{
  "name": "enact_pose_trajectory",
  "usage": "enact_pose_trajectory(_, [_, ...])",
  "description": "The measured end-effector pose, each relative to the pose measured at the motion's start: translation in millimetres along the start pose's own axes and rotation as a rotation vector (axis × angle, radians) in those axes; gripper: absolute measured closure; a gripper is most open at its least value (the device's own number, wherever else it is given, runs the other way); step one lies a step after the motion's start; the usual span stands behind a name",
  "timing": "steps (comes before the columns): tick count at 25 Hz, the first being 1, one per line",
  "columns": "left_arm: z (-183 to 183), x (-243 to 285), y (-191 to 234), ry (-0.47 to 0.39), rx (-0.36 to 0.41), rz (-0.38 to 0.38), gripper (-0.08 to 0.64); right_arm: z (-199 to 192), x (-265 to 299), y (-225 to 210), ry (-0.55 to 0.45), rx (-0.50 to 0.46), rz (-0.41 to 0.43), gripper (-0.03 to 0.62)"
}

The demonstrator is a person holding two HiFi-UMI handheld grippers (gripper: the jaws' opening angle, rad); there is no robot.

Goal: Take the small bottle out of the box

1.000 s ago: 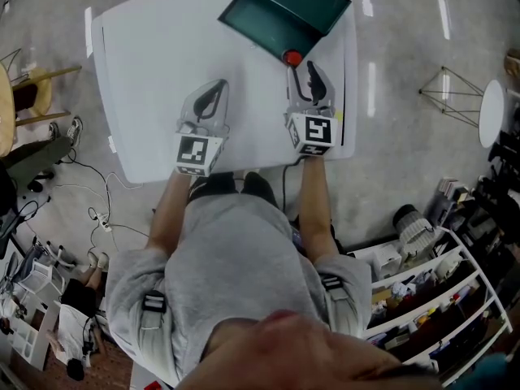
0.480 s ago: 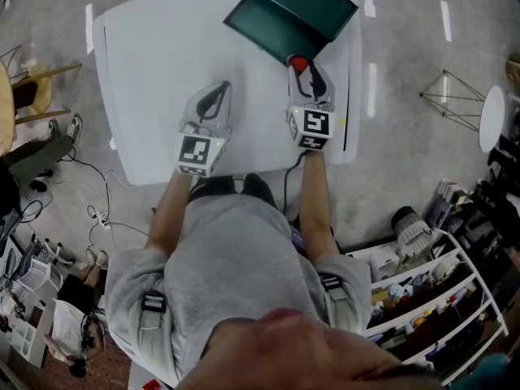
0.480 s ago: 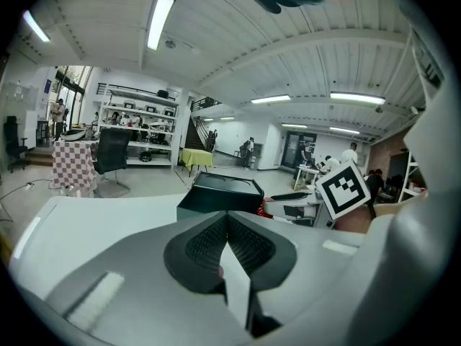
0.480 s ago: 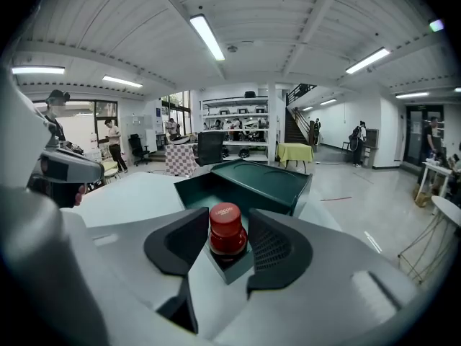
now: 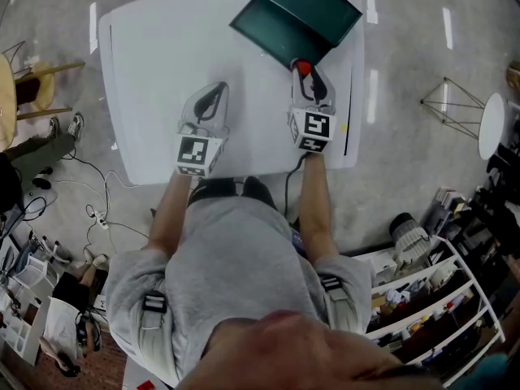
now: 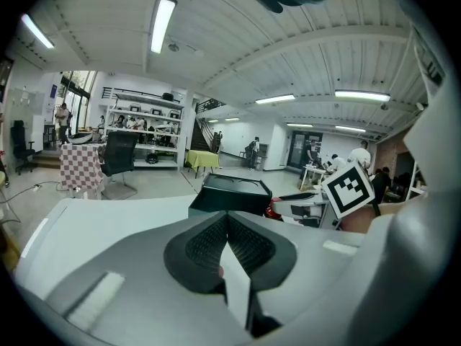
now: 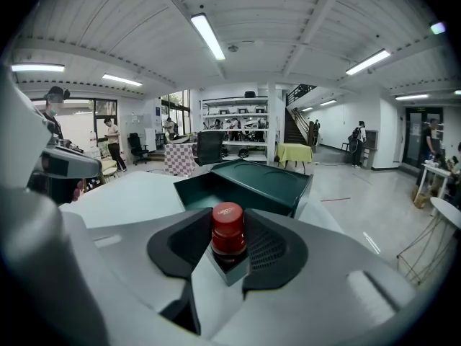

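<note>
the right gripper (image 5: 303, 73) is closing its two fingers on the small bottle (image 7: 228, 229) with the red cap, and the pads sit right against its sides. the bottle is just outside the near edge of the green box (image 5: 296, 15), by the far right corner of the white table (image 5: 162, 55). the left gripper (image 5: 213, 96) is near the table's near edge, fingers together, holding nothing.
</note>
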State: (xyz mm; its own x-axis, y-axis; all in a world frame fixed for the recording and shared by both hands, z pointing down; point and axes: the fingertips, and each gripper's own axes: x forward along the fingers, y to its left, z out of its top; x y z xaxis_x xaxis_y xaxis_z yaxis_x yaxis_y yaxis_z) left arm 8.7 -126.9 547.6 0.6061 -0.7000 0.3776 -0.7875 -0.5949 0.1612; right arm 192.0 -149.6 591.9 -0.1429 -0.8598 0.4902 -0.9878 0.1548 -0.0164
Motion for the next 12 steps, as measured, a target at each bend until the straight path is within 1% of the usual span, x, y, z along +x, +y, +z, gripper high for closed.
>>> enact_pose_trajectory(5, [4.6, -6.4, 2.6, -0.02, -0.006, 0.015, 0.549, 10.8, -8.9, 1.4, -0.013, -0.007, 0.0, 0.457])
enact_pose_trajectory(12, [11.1, -15.3, 0.5, -0.038, -0.016, 0.035, 0.549, 43.5, -25.4, 2.3, -0.066, -0.03, 0.008, 0.461])
